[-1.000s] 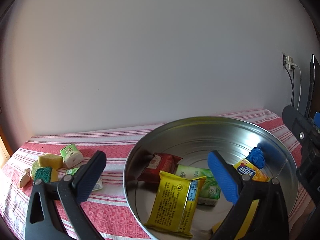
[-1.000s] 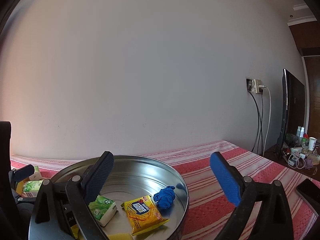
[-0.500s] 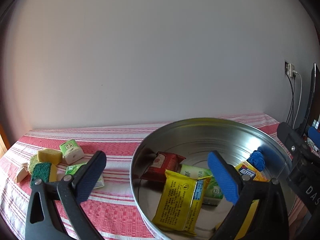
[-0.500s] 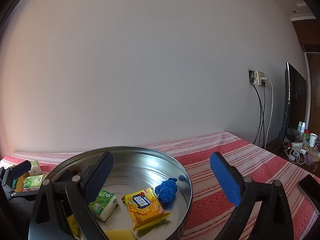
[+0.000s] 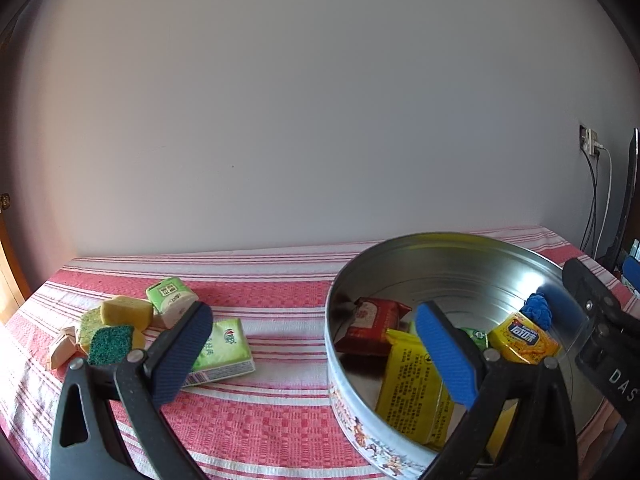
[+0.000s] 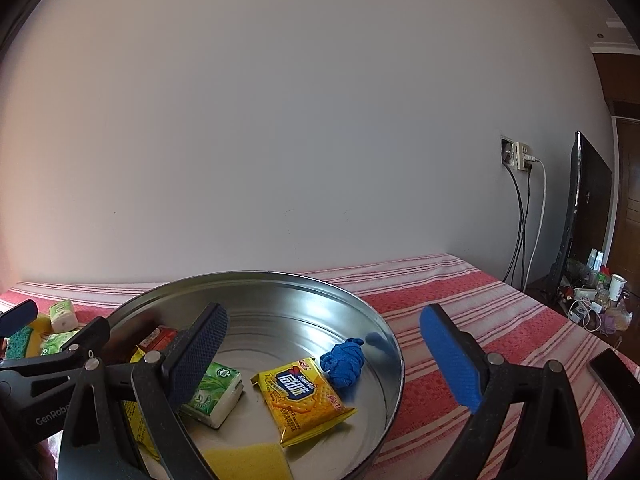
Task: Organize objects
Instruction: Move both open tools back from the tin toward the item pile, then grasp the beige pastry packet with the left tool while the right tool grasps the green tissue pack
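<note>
A round metal tin (image 5: 460, 252) (image 6: 280, 280) stands on the red striped cloth. It holds a red packet (image 5: 370, 322), a yellow packet (image 5: 412, 392), a yellow cracker packet (image 6: 302, 396), a green tissue pack (image 6: 212, 394), a blue cloth ball (image 6: 344, 362) and a yellow sponge (image 6: 248, 462). Left of the tin lie a green tissue pack (image 5: 224, 350), a small green carton (image 5: 170, 300) and sponges (image 5: 116, 324). My left gripper (image 5: 312, 356) is open and empty, above the tin's left rim. My right gripper (image 6: 324, 360) is open and empty over the tin.
Wrapped candies (image 5: 60, 348) lie at the far left of the cloth. A wall socket with cables (image 6: 520, 160) and a dark screen (image 6: 588, 216) stand at the right. A dark phone (image 6: 616, 376) lies on the cloth at the right edge.
My left gripper has shifted left, so the tin sits further right in its view and the loose items are nearer. My right gripper has moved slightly; both stay open.
</note>
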Available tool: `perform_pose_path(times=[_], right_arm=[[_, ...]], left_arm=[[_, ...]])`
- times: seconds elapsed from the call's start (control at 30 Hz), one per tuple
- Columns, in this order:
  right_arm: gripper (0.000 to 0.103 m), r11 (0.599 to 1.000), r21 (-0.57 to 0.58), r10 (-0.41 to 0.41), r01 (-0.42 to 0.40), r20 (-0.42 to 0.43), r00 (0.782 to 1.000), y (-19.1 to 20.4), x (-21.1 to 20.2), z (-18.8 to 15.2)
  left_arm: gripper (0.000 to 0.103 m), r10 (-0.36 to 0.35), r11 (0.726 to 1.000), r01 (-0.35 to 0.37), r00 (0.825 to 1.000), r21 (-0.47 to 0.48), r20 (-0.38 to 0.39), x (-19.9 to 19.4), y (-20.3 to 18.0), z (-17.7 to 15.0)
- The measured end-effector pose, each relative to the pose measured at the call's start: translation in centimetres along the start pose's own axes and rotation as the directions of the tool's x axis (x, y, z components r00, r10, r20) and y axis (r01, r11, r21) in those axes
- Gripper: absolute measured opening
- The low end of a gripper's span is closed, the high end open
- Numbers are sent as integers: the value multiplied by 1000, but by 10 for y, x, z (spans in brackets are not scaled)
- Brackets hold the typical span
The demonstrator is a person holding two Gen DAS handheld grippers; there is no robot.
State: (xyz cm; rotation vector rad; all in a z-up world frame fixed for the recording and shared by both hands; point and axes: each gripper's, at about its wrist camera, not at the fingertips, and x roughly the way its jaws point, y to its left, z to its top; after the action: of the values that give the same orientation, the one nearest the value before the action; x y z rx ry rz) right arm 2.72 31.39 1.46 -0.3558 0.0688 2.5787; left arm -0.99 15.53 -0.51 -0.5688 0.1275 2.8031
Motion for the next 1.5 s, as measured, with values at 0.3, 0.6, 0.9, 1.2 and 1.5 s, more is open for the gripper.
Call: perform_pose_path(times=[0.3, 0.6, 0.9, 1.2, 1.5], right_arm=[[99, 1000, -1, 10, -10, -19, 1000, 20, -8, -2], [99, 998, 15, 66, -66, -5, 998, 46, -21, 0], [99, 983, -12, 185, -185, -7, 983, 102, -32, 0], [98, 948, -78, 305, -309, -59, 951, 163, -38, -6], [98, 902, -147, 377, -406, -187, 907, 225, -25, -10]], left_arm=[[103, 11, 1000, -11, 1000, -3, 9, -4, 31, -2], [103, 53, 999, -53, 999, 11, 13, -2, 71, -6], [102, 154, 987, -154, 988, -40, -4, 2, 146, -9], [102, 228, 970, -231, 972, -73, -57, 10, 215, -13], [102, 188, 975, -204, 969, -90, -162, 18, 270, -21]])
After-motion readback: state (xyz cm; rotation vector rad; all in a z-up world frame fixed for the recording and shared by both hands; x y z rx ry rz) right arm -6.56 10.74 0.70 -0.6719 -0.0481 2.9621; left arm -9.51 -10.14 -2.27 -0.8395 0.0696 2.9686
